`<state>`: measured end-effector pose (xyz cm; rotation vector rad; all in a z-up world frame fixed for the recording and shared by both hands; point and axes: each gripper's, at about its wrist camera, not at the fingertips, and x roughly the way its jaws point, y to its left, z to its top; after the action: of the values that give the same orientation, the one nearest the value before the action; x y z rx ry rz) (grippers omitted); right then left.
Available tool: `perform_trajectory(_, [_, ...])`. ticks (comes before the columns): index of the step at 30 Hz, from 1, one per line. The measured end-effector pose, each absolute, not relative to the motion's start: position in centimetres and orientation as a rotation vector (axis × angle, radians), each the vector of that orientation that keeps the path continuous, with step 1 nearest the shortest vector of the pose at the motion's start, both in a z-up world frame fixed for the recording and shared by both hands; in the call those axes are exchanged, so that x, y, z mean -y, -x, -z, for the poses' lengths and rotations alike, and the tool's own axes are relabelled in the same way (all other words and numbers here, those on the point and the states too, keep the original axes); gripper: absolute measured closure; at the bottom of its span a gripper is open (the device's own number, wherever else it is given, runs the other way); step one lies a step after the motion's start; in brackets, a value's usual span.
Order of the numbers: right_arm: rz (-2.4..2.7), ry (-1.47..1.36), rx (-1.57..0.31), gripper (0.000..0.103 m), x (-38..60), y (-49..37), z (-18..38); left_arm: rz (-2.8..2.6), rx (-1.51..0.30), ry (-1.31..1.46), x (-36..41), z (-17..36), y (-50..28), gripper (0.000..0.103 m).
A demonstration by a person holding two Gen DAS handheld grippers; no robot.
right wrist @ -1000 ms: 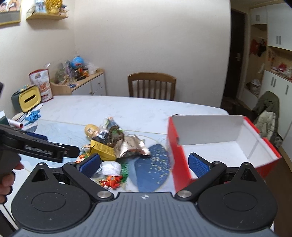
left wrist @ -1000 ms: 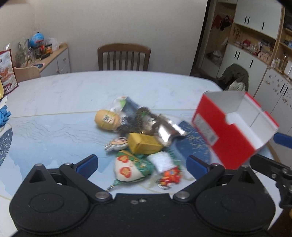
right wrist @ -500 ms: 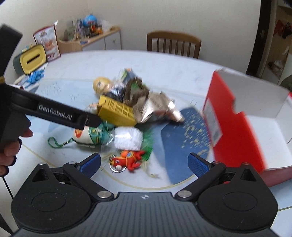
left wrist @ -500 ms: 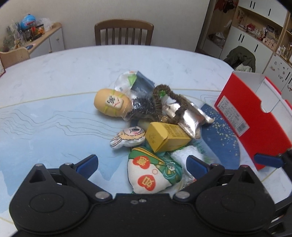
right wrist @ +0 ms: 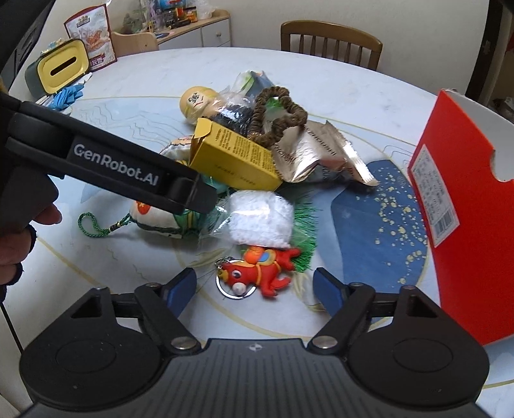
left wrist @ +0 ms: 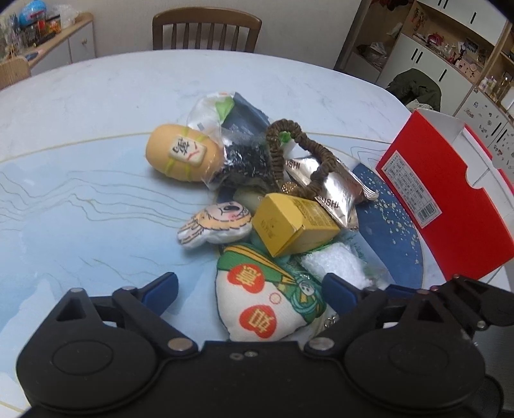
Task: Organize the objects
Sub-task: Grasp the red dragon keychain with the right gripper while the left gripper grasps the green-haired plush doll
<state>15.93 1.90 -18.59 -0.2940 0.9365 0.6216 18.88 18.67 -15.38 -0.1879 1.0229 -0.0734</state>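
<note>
Item: heap of small objects on a round desk (left wrist: pixel 96 106), to be sorted, presumably into the red cardboard box (right wrist: pixel 465 205) at the right edge; no object is held yet.

Left hand-held gripper (left wrist: pixel 250 289): jaws wide, empty, poised over the white-and-green embroidered pouch (left wrist: pixel 266 302) at the near side of the heap. Right hand-held gripper (right wrist: pixel 253 286): jaws wide, empty, framing the red horse keychain (right wrist: pixel 260 270), which lies on the desk just near of the bagged white fluffy item (right wrist: pixel 260 218).

Hazards, as judged: the yellow carton (left wrist: pixel 292 222) is propped on the heap, just far of the pouch, and could be toppled if the pouch is dragged from beside it; the pouch's green cord loop (right wrist: pixel 96 225) could be snagged or trailed; the brown braided loop (left wrist: pixel 295 154) is draped over the silver foil packet (left wrist: pixel 334 189), so one may be lifted with the other; the keychain's metal ring could slip from the pads; the two hand-held grippers are close together over the near side, so a collision is possible; the box stands tilted near the desk's edge and could be knocked off.

Edges and room: open desk is available to the left and far side of the heap; the right is closed by the box; a yellow tissue holder (right wrist: pixel 61 67) sits well apart at far left; a wooden chair (left wrist: pixel 205 29) stands beyond the far edge.
</note>
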Motion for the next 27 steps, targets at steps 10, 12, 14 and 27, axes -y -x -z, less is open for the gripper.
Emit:
perform_trajectory(10, [-0.608,0.305,-0.926,0.042,-2.5,-15.8,18.5,0.139,-1.034,0.251,-19.1,15.6,-19.0,0.029])
perform_trajectory(12, [-0.604,0.304,-0.927,0.044,-2.5,-15.7,18.5,0.151,-1.033,0.261,-19.1,15.5,-19.0,0.036])
perform_trajectory(14, [-0.601,0.300,-0.928,0.049,-2.4,-15.7,18.4,0.154,-1.032,0.266,-19.2,15.5,-18.9,0.037])
perform_trajectory(27, [-0.589,0.252,-0.957,0.051,-1.6,-15.5,18.0,0.180,-1.009,0.260,-19.9,14.6,-17.8,0.056])
